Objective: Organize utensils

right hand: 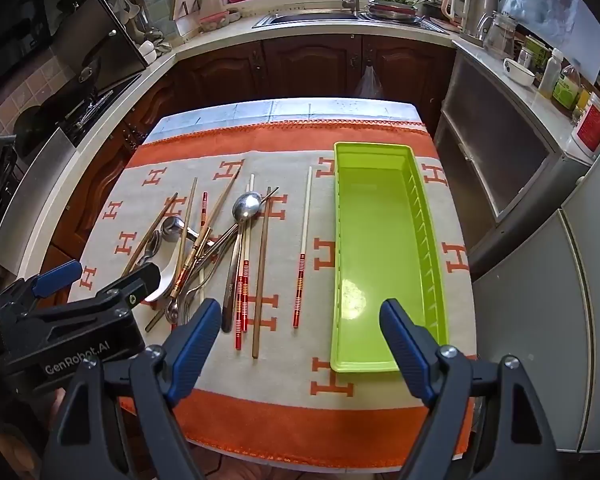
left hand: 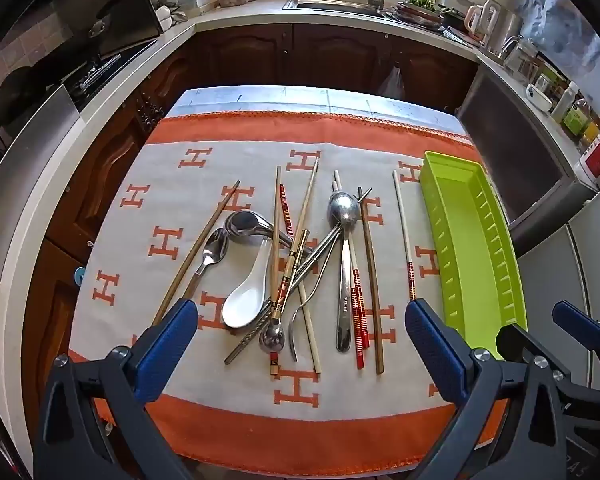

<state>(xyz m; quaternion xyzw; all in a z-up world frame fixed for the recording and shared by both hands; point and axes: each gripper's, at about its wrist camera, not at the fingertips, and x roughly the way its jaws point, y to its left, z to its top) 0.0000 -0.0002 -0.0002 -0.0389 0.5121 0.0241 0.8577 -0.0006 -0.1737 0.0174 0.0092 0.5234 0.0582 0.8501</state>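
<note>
Room: a kitchen with dark wood cabinets, a sink (right hand: 312,18) under the window, and a small bench (left hand: 236,98) covered by an orange-and-grey cloth (left hand: 260,132) with an H pattern
Utensils: a tangled heap of chopsticks and spoons on the cloth's middle — a white ceramic spoon (left hand: 246,294), a long steel spoon (left hand: 345,236), a single red-banded chopstick (right hand: 303,252) lying apart beside the tray
Tray: green tray (right hand: 380,240) on the cloth to the right of the heap, nothing in it
Left tool (left hand: 302,326): spread wide, holding nothing, hovering above the near end of the heap
Right tool (right hand: 300,328): spread wide too, empty, above the gap between heap and tray
Step in hand: likely the first pick — best to start with the loose chopstick or an outer piece, gripped mid-shaft, rather than dragging from the crossed pile
Left wrist view only: the heap in detail, including the small spoon (left hand: 214,250)
Right wrist view only: the tray's whole floor, and the left tool's body from the side
</note>
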